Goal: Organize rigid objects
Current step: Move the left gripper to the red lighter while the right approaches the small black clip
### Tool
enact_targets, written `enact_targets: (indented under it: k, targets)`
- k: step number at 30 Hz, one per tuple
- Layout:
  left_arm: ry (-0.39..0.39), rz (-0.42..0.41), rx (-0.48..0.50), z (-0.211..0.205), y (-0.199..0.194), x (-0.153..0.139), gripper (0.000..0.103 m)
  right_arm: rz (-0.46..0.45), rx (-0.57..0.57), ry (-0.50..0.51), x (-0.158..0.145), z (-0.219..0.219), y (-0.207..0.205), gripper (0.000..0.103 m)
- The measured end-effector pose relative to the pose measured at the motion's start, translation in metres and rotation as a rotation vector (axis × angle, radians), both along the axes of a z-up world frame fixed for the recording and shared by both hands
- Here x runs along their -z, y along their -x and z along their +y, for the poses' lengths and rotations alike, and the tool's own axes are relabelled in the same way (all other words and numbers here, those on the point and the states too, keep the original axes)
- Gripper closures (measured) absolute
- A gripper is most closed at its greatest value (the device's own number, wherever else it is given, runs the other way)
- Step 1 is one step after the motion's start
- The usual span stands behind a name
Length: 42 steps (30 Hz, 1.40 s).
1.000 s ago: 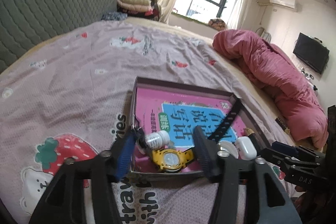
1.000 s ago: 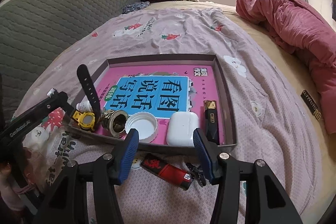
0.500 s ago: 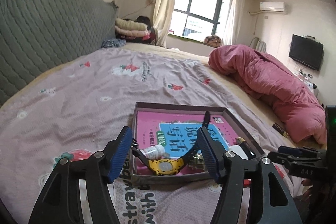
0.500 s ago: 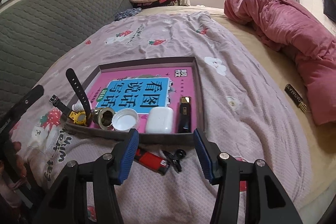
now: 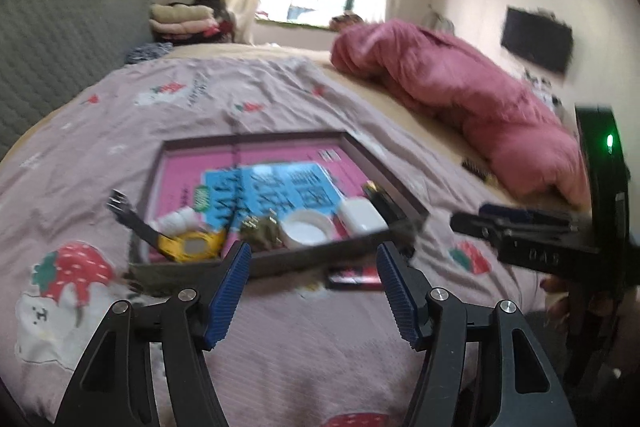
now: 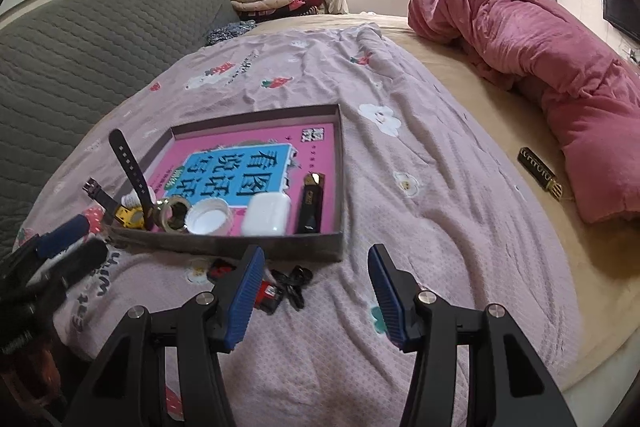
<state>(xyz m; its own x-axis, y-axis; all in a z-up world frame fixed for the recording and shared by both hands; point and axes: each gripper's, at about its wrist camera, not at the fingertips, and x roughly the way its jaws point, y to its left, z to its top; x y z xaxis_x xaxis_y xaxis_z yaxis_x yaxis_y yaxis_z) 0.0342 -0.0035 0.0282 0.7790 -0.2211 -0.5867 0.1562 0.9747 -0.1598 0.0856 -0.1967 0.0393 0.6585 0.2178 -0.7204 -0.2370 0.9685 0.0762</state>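
Bedspread [image 6: 400, 187] "Eat" print | tray [image 6: 280, 247] book "看图说话" | both tools released, empty

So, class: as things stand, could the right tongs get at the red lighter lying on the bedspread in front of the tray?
Probably yes. The red lighter lies loose on the bedspread just ahead of the open right tongs, partly behind one finger. Only a small black clip sits beside it.

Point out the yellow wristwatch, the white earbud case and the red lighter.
Yellow wristwatch [image 5: 195, 246], left wrist view, its face.
White earbud case [image 6: 267, 214], right wrist view, its lid.
Red lighter [image 6: 267, 294], right wrist view, its body.
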Motion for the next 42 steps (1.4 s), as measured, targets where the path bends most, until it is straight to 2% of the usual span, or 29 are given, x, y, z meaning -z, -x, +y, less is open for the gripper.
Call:
enact_targets:
  k: [6,13,18,27,35,42]
  targets:
    - [-0.075,0.063,0.062,-0.031,-0.012,0.020,0.036,0.023,0.010,-0.024,0.012,-0.014,-0.001,0.049]
    - [-0.040,0.198,0.101,-0.051,-0.045,0.050,0.028,0.048,0.025,-0.070,0.023,-0.025,-0.004,0.049]
    - [-0.009,0.250,0.100,-0.057,-0.061,0.065,0.027,0.063,0.020,-0.074,0.031,-0.026,-0.007,0.049]
    - [-0.001,0.253,0.145,-0.077,-0.070,0.070,0.027,0.087,0.018,-0.075,0.042,-0.027,-0.015,0.049]
    - [-0.051,0.246,0.102,-0.078,-0.077,0.077,0.027,0.096,0.006,-0.084,0.046,-0.028,-0.022,0.049]
    - [-0.061,0.267,0.101,-0.068,-0.081,0.089,0.020,0.110,-0.055,-0.069,0.050,-0.015,-0.029,0.049]
